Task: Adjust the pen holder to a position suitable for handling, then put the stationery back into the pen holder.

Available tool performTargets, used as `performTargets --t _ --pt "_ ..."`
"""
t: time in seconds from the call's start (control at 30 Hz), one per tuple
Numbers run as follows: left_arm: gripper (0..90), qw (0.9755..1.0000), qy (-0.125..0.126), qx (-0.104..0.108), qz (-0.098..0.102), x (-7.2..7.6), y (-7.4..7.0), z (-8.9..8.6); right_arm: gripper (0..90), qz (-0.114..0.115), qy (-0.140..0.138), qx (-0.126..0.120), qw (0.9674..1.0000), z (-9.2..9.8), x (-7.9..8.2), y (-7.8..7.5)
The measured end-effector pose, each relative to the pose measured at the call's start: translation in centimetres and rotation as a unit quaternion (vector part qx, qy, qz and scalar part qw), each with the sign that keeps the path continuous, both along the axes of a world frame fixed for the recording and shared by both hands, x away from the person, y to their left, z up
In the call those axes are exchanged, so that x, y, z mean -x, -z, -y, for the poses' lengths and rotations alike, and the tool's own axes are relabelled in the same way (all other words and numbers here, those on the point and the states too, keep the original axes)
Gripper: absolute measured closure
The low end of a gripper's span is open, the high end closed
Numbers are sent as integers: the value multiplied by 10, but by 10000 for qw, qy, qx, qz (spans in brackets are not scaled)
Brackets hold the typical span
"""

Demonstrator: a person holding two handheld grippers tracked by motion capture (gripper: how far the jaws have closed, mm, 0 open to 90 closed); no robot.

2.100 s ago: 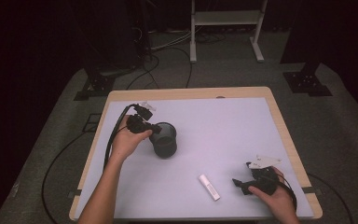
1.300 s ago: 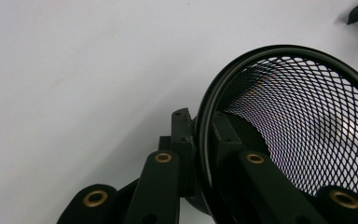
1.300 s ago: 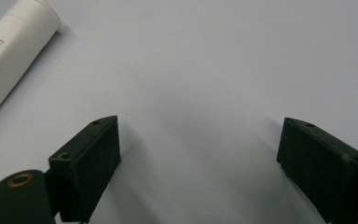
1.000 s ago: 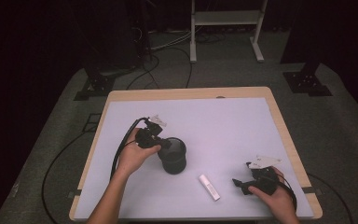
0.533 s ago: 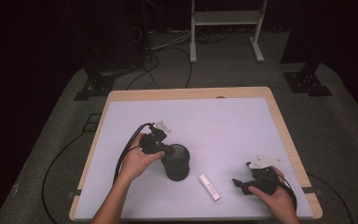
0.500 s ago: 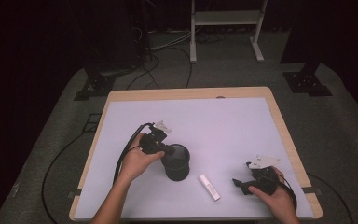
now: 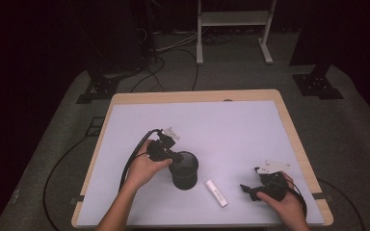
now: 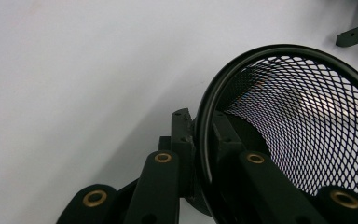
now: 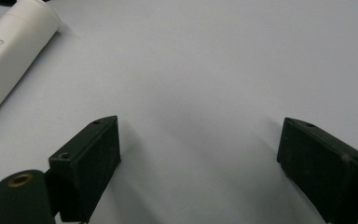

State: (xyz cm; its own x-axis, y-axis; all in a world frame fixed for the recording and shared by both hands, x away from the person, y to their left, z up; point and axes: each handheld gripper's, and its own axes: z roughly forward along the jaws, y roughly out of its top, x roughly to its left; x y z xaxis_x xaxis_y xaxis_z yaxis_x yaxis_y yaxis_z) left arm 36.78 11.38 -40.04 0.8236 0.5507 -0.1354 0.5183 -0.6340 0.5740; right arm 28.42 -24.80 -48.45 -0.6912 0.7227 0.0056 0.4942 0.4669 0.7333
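The left gripper (image 7: 172, 156), clamped on the rim of a black mesh cup (image 7: 184, 169), has carried it nearer the white tube (image 7: 216, 193). Beyond the tube, the right gripper (image 7: 250, 188) stays put, jaws wide and empty.

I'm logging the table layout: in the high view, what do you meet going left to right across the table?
left gripper → black mesh cup → white tube → right gripper
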Motion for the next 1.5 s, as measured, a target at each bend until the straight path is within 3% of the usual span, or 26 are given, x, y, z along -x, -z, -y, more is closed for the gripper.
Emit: performTargets --t 0.37,0.8,1.5 --pt "749 9999 76 131 11 1 -5 -3 120 -1 0 0 10000 0 0 0" --pt "417 9995 130 263 138 5 -12 -12 121 4 9 -7 10000 0 0 0" --pt "270 9977 96 529 422 19 -36 -38 120 1 8 -12 10000 0 0 0"
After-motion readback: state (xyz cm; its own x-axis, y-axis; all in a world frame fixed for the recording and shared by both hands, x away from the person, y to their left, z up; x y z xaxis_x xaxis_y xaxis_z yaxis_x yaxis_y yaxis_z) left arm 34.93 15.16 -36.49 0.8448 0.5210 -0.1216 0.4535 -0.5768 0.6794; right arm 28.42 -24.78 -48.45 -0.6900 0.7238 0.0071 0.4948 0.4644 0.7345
